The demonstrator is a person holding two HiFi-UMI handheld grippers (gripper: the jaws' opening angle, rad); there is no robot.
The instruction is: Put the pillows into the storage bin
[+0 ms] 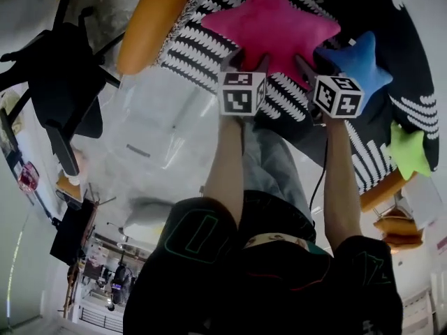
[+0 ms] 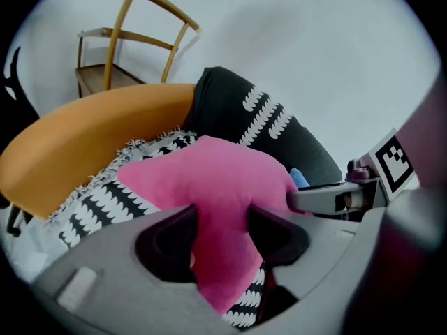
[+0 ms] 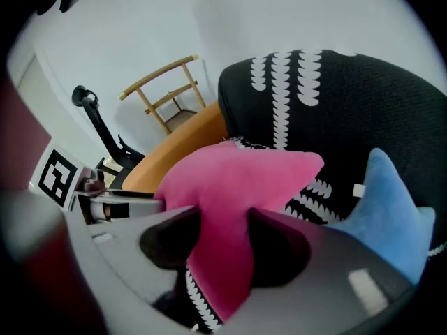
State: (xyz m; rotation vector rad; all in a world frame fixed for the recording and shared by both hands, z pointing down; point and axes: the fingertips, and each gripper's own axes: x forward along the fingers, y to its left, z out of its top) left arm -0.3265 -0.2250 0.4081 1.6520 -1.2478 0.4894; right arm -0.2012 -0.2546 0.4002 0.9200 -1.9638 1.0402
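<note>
A pink star-shaped pillow (image 1: pixel 272 19) lies on a black-and-white patterned throw (image 1: pixel 202 47) over an orange sofa (image 1: pixel 150 19). My left gripper (image 1: pixel 248 56) is shut on the pillow's lower left point, and the plush (image 2: pixel 216 187) bulges out between its pads. My right gripper (image 1: pixel 316 60) is shut on the lower right point of the same pillow (image 3: pixel 230 187). A blue star pillow (image 1: pixel 360 61) lies just right of the pink one, and a green star pillow (image 1: pixel 407 150) lies further right on the throw.
A clear plastic container (image 1: pixel 157 138), possibly the bin, sits on the floor left of my arms. A black office chair (image 1: pixel 63 82) stands at the far left. A wooden chair (image 2: pixel 133 40) stands behind the sofa. A large black patterned cushion (image 3: pixel 328 96) leans at the sofa's back.
</note>
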